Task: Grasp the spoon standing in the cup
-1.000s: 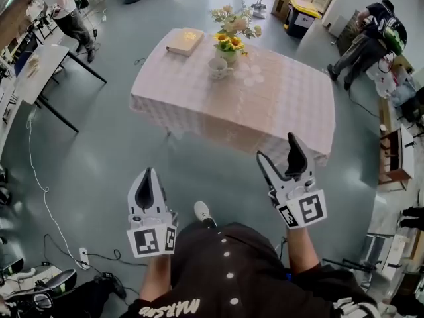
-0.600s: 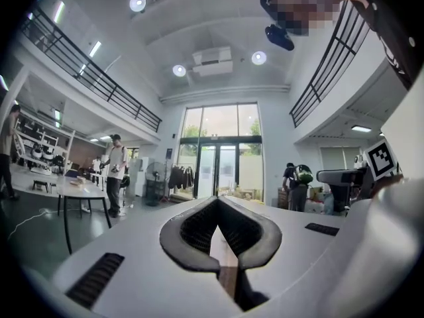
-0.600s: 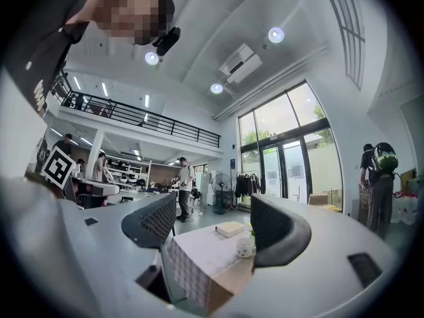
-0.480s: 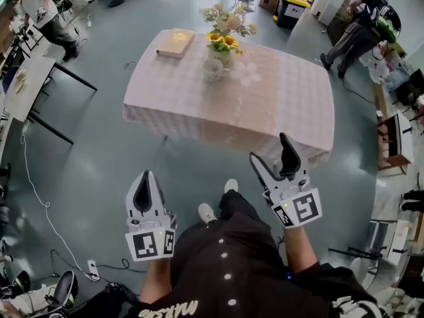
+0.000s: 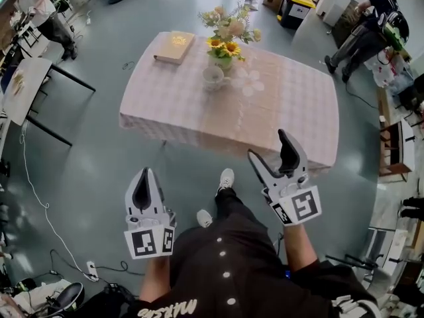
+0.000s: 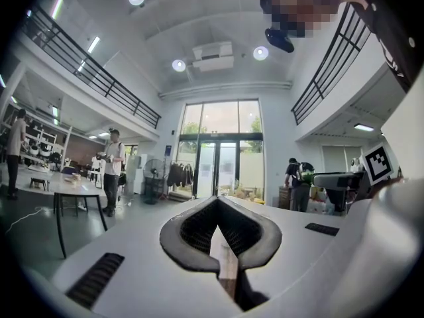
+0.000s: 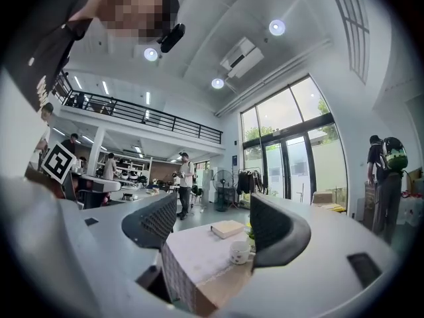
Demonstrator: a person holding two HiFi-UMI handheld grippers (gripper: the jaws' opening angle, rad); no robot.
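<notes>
Standing on the grey floor point(image 5: 86, 177), the person holds both tongs low in front of a dark buttoned shirt point(image 5: 225, 270). The left tongs point(image 5: 146, 176) point ahead with their jaws pressed together and nothing between them; the left gripper view shows the two dark pads meeting in a seam. The right tongs point(image 5: 270, 147) sit a little further forward, jaws spread wide and empty, and in the head view their tips overlap the near edge of the counter point(image 5: 285, 111). A pale shoe point(image 5: 226, 177) shows on the floor between the two tongs.

The counter is covered with a pale checked cloth that hangs over its sides, and the right gripper view frames it in the gap between the jaws. The white cup point(image 5: 213, 77) stands on the counter's far half, left of the middle, well apart from both tongs. The spoon is too small to make out at this range. Just behind the cup is a vase of yellow and pale flowers point(image 5: 226, 40), and a closed book point(image 5: 175, 47) lies near the far left corner.

Further off, a bending person point(image 5: 368, 35) is at the right, and another person point(image 5: 40, 8) stands by desks at the left.
</notes>
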